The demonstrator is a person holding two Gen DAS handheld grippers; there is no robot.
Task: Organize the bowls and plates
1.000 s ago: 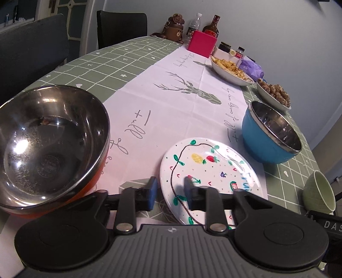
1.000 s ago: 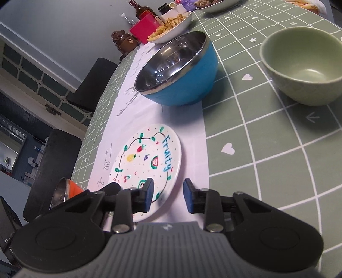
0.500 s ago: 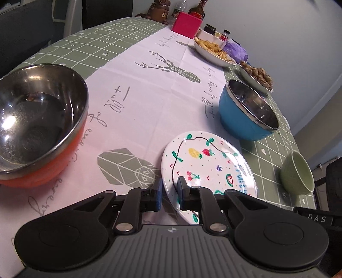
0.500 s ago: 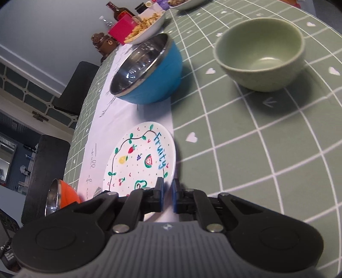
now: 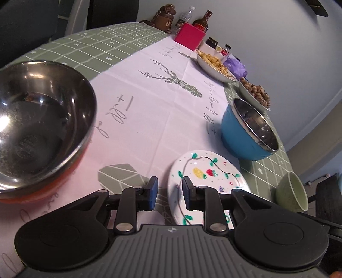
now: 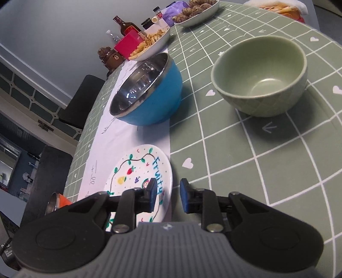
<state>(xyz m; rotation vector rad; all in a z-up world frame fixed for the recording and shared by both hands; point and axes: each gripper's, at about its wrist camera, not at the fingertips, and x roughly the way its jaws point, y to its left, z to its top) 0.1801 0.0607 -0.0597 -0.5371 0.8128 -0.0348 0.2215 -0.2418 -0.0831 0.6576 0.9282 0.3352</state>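
A white fruit-painted plate (image 5: pixel 205 177) lies flat on the white table runner; it also shows in the right wrist view (image 6: pixel 136 169). My left gripper (image 5: pixel 168 192) is open and empty at the plate's near left edge. My right gripper (image 6: pixel 167 193) is open and empty at the plate's near right edge. An orange steel-lined bowl (image 5: pixel 36 119) stands to the left. A blue steel-lined bowl (image 5: pixel 248 130) (image 6: pixel 147 94) stands beyond the plate. A green ceramic bowl (image 6: pixel 260 74) (image 5: pixel 291 192) stands on the right.
At the table's far end stand a dish of fries (image 5: pixel 213 64), a dish of brown snacks (image 5: pixel 254 92), a pink box (image 5: pixel 188 36), bottles (image 5: pixel 201 21) and a bear figure (image 5: pixel 164 15). Dark chairs (image 6: pixel 81 102) stand along the far side.
Both grippers were open, narrowed almost shut half a second ago, and are open again now. Both views have shifted slightly; the plate and bowls have not moved.
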